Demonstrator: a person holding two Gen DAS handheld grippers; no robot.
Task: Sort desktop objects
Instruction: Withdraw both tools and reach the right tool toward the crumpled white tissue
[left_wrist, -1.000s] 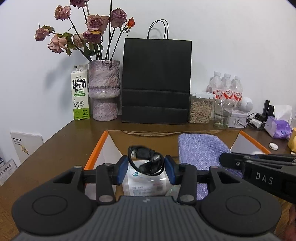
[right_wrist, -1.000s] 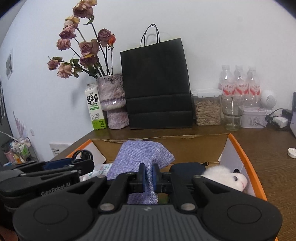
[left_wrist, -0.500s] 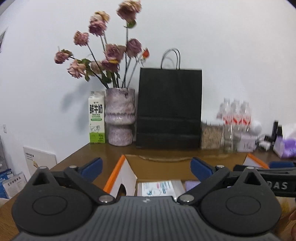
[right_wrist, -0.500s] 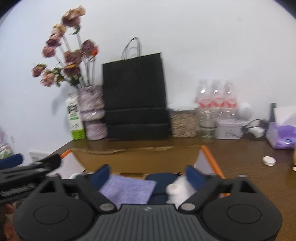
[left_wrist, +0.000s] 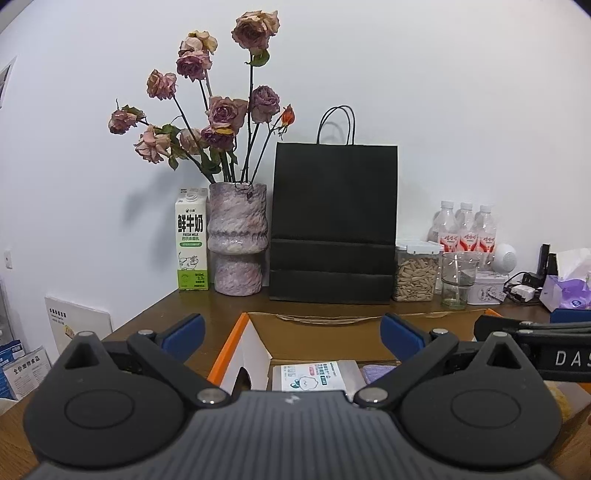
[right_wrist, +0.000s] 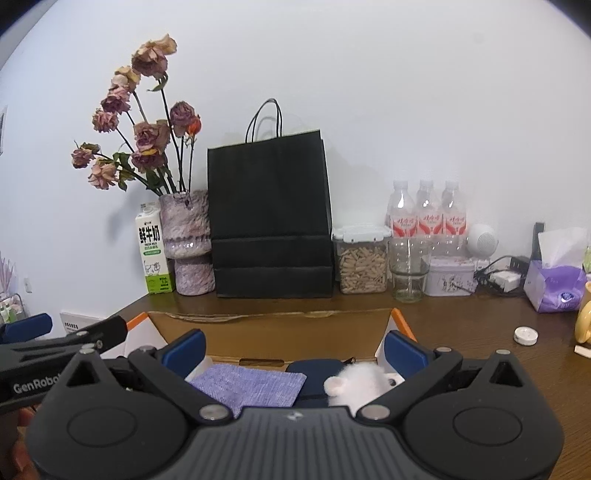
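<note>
The orange-edged cardboard box (right_wrist: 400, 322) is hiding behind our grippers, its contents half cut off; we are holding the left gripper (left_wrist: 291, 330) and right gripper (right_wrist: 293, 347) wide apart, gripping nothing.

You've spread both the left gripper (left_wrist: 291, 332) and right gripper (right_wrist: 293, 349) wide, letting go of the cable and the purple cloth (right_wrist: 247, 386).

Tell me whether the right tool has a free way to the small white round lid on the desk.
Probably yes. The right tool is open with nothing between its fingers, and the lid lies alone on bare desk, outside the box to the right. Only the yellow mug stands close beside it.
</note>
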